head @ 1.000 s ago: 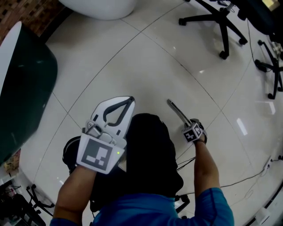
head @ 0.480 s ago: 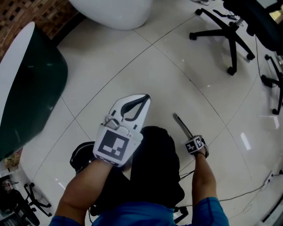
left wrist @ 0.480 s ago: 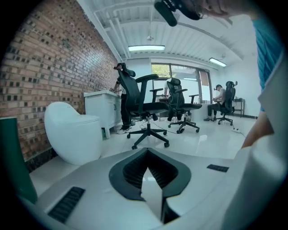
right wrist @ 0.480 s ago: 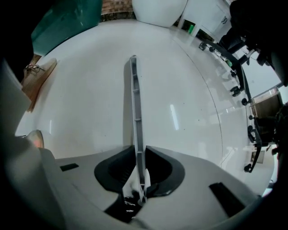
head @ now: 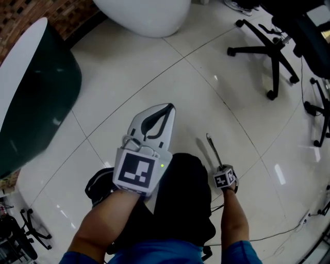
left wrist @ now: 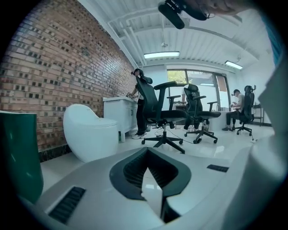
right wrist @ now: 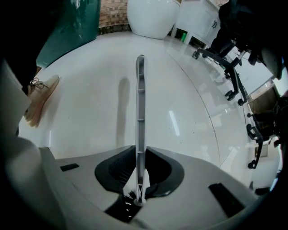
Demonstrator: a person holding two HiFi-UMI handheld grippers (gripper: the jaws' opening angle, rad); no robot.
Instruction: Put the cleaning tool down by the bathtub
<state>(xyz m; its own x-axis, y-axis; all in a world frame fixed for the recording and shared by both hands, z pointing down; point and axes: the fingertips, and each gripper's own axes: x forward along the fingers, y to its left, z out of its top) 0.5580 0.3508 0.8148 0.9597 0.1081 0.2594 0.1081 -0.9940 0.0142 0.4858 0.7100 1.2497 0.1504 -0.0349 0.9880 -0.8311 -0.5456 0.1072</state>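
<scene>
The cleaning tool point(head: 212, 149), a brush with a long thin grey handle point(right wrist: 140, 112), sticks forward from my right gripper point(head: 220, 167) above the white tile floor. In the right gripper view its bristled end sits between the jaws point(right wrist: 139, 182), which are closing on it. The dark green bathtub point(head: 36, 98) with a white rim stands at the far left, well away from the tool; it also shows in the right gripper view point(right wrist: 74, 22). My left gripper point(head: 166, 109) is held in front of me with its tips together and nothing between them point(left wrist: 150, 179).
A white rounded fixture point(head: 144, 15) stands at the back by the brick wall point(left wrist: 49, 76). Black office chairs point(head: 270, 49) fill the right side. A tan shoe point(right wrist: 39, 99) is on the floor at the left. Cables point(head: 273, 232) lie at the right, near me.
The left gripper has moved forward and to the right. The right gripper has drawn back toward me, and the tool's handle now points more straight ahead.
</scene>
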